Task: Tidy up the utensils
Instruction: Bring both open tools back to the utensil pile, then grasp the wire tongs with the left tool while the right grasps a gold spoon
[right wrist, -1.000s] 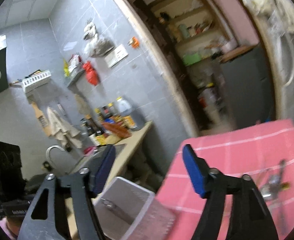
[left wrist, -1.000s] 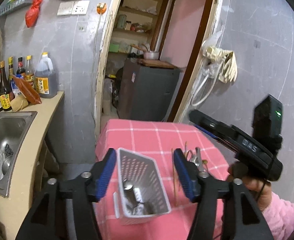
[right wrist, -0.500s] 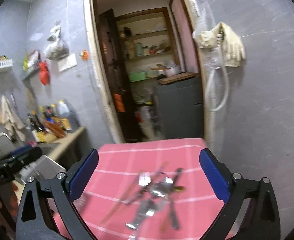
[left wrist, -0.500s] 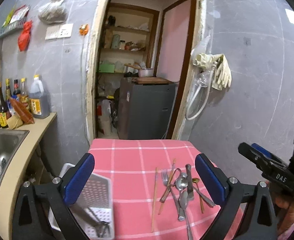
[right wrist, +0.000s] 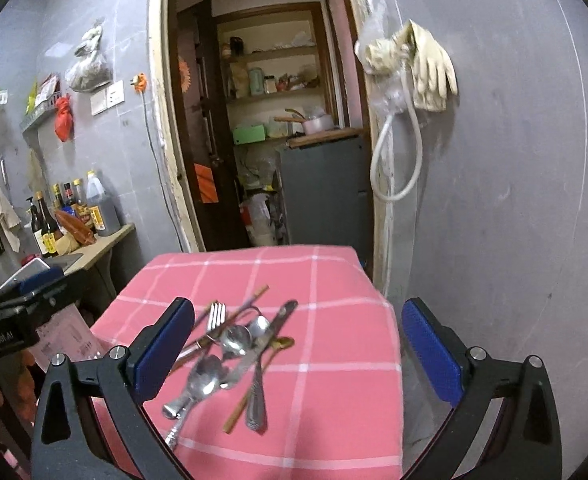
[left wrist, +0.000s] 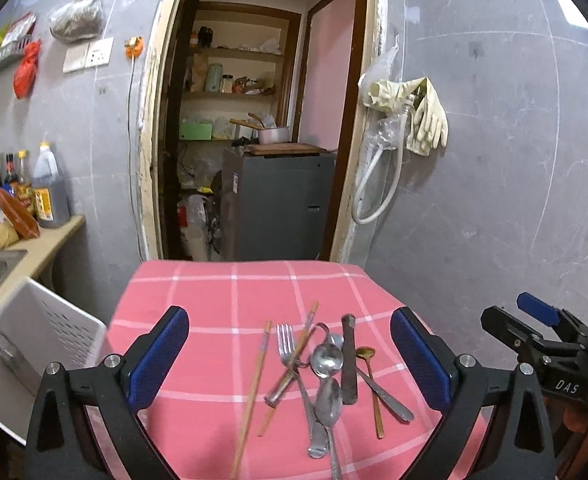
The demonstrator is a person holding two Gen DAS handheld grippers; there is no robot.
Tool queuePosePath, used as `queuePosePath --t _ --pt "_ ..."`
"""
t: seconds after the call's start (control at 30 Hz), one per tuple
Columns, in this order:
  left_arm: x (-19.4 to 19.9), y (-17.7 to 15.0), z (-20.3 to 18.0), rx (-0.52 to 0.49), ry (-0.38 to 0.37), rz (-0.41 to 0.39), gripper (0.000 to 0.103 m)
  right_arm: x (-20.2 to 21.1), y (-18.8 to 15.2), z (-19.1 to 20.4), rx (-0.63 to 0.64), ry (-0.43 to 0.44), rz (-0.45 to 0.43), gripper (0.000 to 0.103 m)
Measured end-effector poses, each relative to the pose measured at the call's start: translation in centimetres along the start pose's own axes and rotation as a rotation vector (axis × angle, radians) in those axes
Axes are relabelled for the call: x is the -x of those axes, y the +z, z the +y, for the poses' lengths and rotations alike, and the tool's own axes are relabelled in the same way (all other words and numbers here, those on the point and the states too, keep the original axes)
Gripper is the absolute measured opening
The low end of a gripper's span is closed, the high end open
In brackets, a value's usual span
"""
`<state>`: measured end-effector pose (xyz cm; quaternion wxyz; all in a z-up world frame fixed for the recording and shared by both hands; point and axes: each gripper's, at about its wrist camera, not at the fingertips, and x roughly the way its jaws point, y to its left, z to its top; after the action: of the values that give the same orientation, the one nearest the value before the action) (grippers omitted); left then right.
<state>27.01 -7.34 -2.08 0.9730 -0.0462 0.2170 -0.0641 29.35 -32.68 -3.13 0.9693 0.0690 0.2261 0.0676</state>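
Both grippers are empty. Your left gripper (left wrist: 289, 354) hangs above the near edge of the surface (left wrist: 221, 284), fingers spread wide, nothing between them. Your right gripper (right wrist: 298, 350) is in the same condition: fingers wide apart, clear of the metal.

The utensils (left wrist: 326, 364) lie in one loose, crossed heap on the pink checked cloth, toward the near right part of the surface. Noted in the heap: a fork (left wrist: 285, 338), two large spoons (left wrist: 326, 358), a dark-handled knife (left wrist: 348, 356), a small gold spoon (left wrist: 368, 364) and a pair of chopsticks (left wrist: 255, 380), one of which lies apart at the left of the heap. The white perforated basket (left wrist: 41, 332) sits off the left edge of the surface, tilted, well apart from the heap.

Judgement: the step in hand is the first pick, and nothing from this heap is yet sorted.

Recommendations:
- Take the outlying chopstick or the topmost piece first; the crossed handles will drag their neighbours if you pull from below.
- Come down with your fingers square across one handle, near its free end, not at the tangle.
- Close on one piece only and lift straight up before you travel.
- Keep your other gripper clear of the path to the basket.
- Risk: the cloth may ruck and shift the heap if a fingertip scrapes it.
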Motion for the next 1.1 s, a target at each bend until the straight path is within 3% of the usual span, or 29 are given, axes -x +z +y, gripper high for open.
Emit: queuePosePath --t 0.43,0.63,0.8,0.87,0.93,1.1 --pt "-6.5 -5.6 0.6 0.016 0.023 0.179 0.102 -7.0 -4.5 -2.0 -0.044 0.102 0.118 0.102" --pt "-8.8 -6.5 2.6 0.102 0.01 0.259 0.101 -10.0 -5.1 -1.4 -0.062 0.162 0.155 0.101" --pt "-10.4 -7.3 3.7 0.164 -0.025 0.323 0.101 -12.9 -5.2 -0.8 -0.067 0.208 0.208 0.085" --pt "-10.9 -7.6 4.2 0.188 -0.034 0.348 0.099 -14.1 -5.4 -0.6 -0.064 0.218 0.24 0.074" --pt "-11.6 -7.8 4.4 0.207 -0.04 0.374 0.087 -15.1 -5.7 -0.5 -0.075 0.231 0.276 0.066" --pt "-12.7 -8.2 4.7 0.228 -0.034 0.42 0.07 -17.1 -6.8 -0.3 -0.082 0.231 0.376 0.038"
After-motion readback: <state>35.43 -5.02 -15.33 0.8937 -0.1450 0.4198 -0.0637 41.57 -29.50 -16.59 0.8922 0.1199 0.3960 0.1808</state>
